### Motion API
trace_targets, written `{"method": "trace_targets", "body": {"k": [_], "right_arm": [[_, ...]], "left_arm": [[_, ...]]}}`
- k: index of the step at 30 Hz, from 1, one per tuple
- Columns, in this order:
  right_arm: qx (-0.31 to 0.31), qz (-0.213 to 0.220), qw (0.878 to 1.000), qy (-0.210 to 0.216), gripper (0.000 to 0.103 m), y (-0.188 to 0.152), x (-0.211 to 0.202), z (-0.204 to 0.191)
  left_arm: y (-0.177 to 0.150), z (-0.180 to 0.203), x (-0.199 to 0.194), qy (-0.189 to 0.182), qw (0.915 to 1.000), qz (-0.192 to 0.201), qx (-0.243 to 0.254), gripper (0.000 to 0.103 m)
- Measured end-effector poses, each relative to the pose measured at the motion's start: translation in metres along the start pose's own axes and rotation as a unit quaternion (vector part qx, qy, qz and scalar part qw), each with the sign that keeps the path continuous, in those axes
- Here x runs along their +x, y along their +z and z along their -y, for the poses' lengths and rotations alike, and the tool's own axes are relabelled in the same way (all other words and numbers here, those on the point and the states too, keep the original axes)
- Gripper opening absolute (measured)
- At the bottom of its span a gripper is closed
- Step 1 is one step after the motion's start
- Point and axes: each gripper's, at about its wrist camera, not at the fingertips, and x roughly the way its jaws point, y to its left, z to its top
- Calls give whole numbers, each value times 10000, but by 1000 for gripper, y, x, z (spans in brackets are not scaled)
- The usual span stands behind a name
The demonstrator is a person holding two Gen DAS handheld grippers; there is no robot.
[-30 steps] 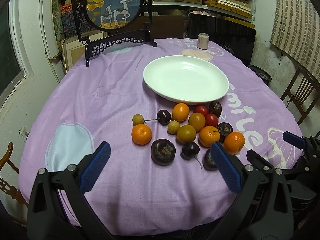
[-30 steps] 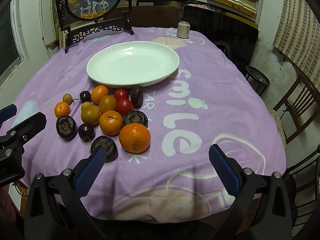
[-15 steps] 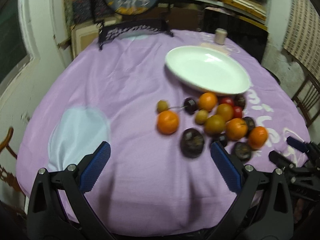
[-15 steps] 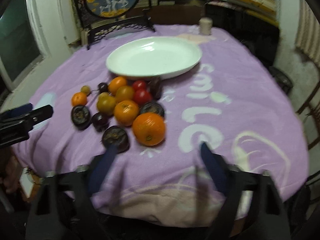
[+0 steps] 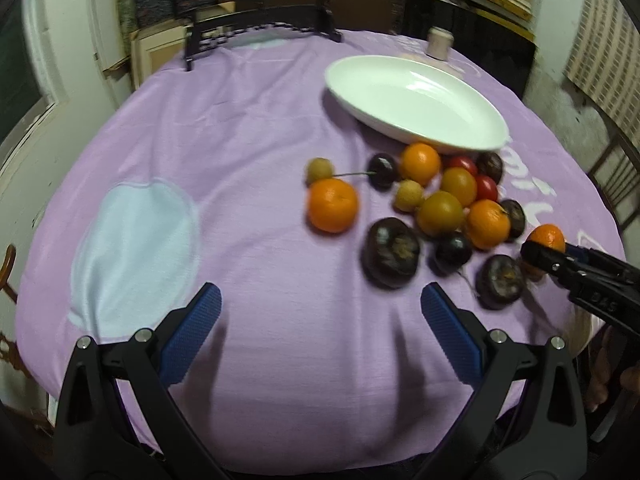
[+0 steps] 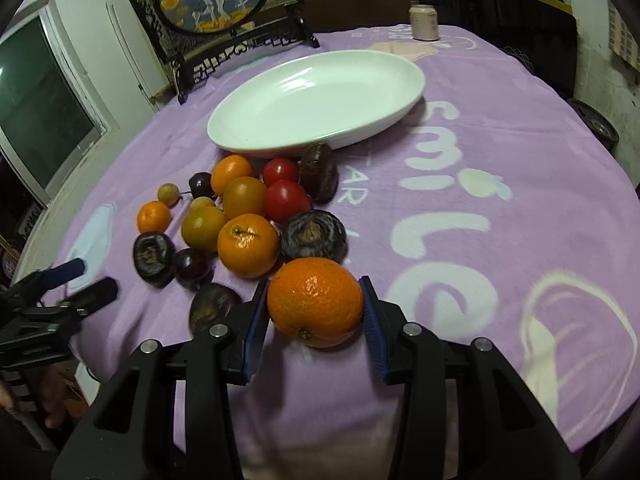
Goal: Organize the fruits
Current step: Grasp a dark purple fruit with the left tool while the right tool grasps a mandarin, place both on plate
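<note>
The round table under its purple printed cloth (image 6: 520, 128) fills both views, the empty white oval plate (image 6: 320, 96) in the upper middle. Below it the heap of loose fruit (image 6: 244, 220) lies packed and touching. The right gripper (image 6: 315, 312), jaws just closing, presses its blue pads on the large orange tangerine (image 6: 315, 300) at lower centre. Lifting carelessly could nudge neighbours rolling; a round skin may slip. The left gripper (image 5: 320, 328) hangs open over bare cloth, holding nothing.
</note>
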Motion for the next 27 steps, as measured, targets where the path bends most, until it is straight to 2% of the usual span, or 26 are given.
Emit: {"method": "trace_targets", "body": {"k": [4,6,7,8,10,11,15,16,17,19,22,27], "right_arm": [[65,132,9994,-329,44,-10,-21,13],[111,118,9991,-394,44,-16,-25,20],[152,107,9991,-385,44,-19,-26,22],[188,86,9991,-367,44,-21,-26,25],[247,49,9992,-320,44,-24,-24,30],[258,52,9992,-300,45,-23,-23,30],[195,46,9993,-329,45,-21,-22,27],[166,48,9992,-356,45,-21,-22,26],[136,49,9992,-384,45,-21,-21,24],[65,60,9990,-441,45,-21,-21,21],[140,97,9994,-296,44,-20,-22,21],[93,225,9993,-275,44,-13,-27,17]], "left_arm": [[3,14,13,27,9998,-80,164,101],[5,18,22,35,9998,-135,174,91],[6,19,26,6,9997,-178,171,75],[7,21,33,-127,9993,-297,172,65],[10,27,37,-65,9994,-220,264,63],[12,33,39,-61,9991,-207,362,59],[17,45,46,-90,9984,-131,541,59],[19,46,47,-115,9985,-108,525,54],[21,46,48,-143,9986,-77,513,41],[24,44,49,-172,9985,-61,519,40],[24,35,46,-343,9985,-79,419,39],[25,23,21,-464,9985,105,285,39]]}}
